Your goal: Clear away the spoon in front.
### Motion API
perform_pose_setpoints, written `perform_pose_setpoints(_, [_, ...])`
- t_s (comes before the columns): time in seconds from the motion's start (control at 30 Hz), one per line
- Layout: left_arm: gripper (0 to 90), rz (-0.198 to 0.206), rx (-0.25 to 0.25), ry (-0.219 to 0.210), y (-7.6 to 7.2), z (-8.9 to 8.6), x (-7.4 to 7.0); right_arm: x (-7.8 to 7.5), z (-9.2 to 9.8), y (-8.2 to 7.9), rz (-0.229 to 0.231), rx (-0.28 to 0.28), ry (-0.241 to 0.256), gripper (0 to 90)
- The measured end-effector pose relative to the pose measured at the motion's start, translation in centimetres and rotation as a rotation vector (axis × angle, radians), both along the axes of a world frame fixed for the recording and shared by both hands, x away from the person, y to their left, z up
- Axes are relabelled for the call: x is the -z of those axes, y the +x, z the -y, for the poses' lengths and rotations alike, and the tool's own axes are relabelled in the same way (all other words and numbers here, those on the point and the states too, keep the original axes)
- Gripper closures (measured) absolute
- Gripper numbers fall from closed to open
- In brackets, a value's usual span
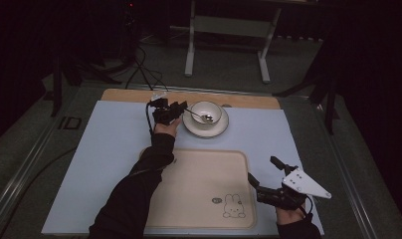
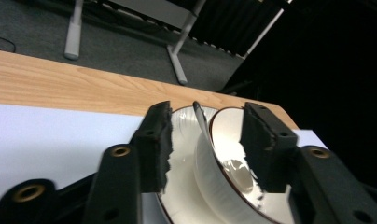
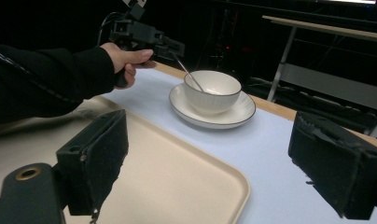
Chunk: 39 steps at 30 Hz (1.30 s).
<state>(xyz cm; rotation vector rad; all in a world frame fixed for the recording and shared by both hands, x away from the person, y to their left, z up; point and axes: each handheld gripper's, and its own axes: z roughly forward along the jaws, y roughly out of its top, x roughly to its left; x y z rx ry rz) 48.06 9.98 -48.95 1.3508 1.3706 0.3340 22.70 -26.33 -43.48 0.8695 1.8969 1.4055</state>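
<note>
1. Spoon (image 1: 196, 114): lies in the white bowl (image 1: 206, 113), handle between your left gripper's (image 1: 181, 108) parted jaws.
2. Bowl: sits on saucer (image 1: 206, 128), beyond the tray (image 1: 199, 184).
3. Right gripper (image 1: 262, 173): spread wide, holding nothing, beside the tray.

Far centre: bowl (image 1: 206, 112) on saucer (image 1: 205, 127), spoon (image 1: 196, 114) handle slanting out toward my left jaws. Tray (image 1: 201, 186) bare near me; its rim just beside my right jaws. Open mat (image 1: 109, 149) on the surface's left side.
</note>
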Motion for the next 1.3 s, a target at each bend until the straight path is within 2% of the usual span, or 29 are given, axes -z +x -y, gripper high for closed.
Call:
perform_pose_setpoints(0.13, [68.5,-0.017,-0.025,-0.028,0.1,0.3,0.3,0.0,0.1,0.0,-0.002,-0.001,0.002,11.9])
perform_pose_setpoints(0.27, [78.1,-0.014,-0.05,-0.034,-0.1,0.5,0.3,0.0,0.1,0.0,-0.001,-0.001,0.004,11.9])
perform_pose_setpoints(0.33, [82.9,-0.013,-0.058,-0.056,-0.2,0.4,0.3,0.0,0.1,0.0,-0.003,-0.001,0.004,11.9])
perform_pose_setpoints(0.43, [86.2,0.003,-0.058,-0.061,-0.4,0.4,0.1,0.0,0.1,0.0,-0.005,-0.002,0.004,11.9])
perform_pose_setpoints(0.83, [89.2,0.051,0.007,-0.092,-0.8,1.2,-1.1,0.1,0.1,0.1,-0.009,-0.003,0.007,11.9])
perform_pose_setpoints(1.03, [89.4,0.081,0.035,-0.072,-1.0,1.5,-2.6,0.1,0.2,0.1,-0.012,-0.001,0.012,11.9])
perform_pose_setpoints(1.17, [89.4,0.105,0.051,-0.059,-1.5,1.1,-4.2,0.1,0.2,0.2,-0.011,0.001,0.012,11.9])
perform_pose_setpoints(1.3, [89.5,0.111,0.058,-0.056,-1.8,0.6,-5.0,0.2,0.2,0.2,-0.012,0.003,0.012,11.9])
